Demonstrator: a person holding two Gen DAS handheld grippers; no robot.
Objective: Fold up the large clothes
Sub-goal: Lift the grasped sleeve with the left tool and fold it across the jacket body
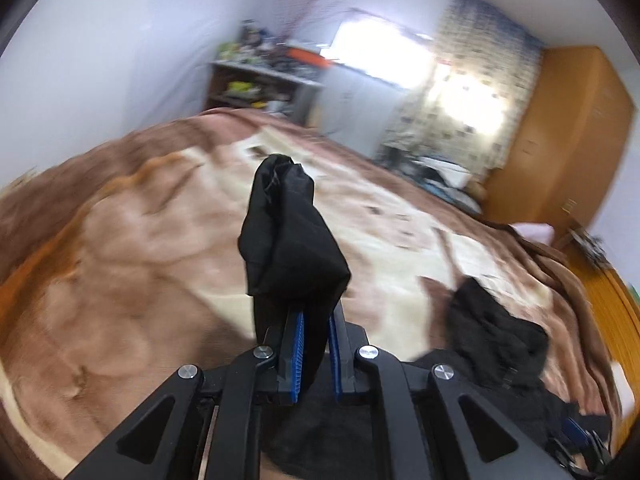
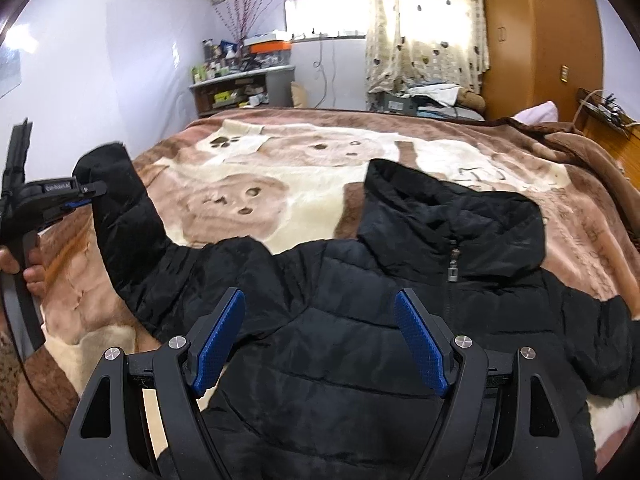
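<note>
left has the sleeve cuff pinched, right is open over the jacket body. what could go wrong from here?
1. The left gripper holds only the sleeve end, and the cuff bunches past the pads; slick quilted fabric could slip out mid-fold.
2. The right gripper is open and holds nothing, so pulling the sleeve across may drag the whole jacket over the blanket.
3. The hood lies rumpled and could get folded in crooked.

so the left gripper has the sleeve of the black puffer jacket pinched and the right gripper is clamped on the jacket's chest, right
Not quite. The left gripper does pinch the sleeve of the black quilted puffer jacket, but the right gripper is open: the right wrist view shows its blue pads spread wide above the jacket's chest, gripping nothing.
</note>
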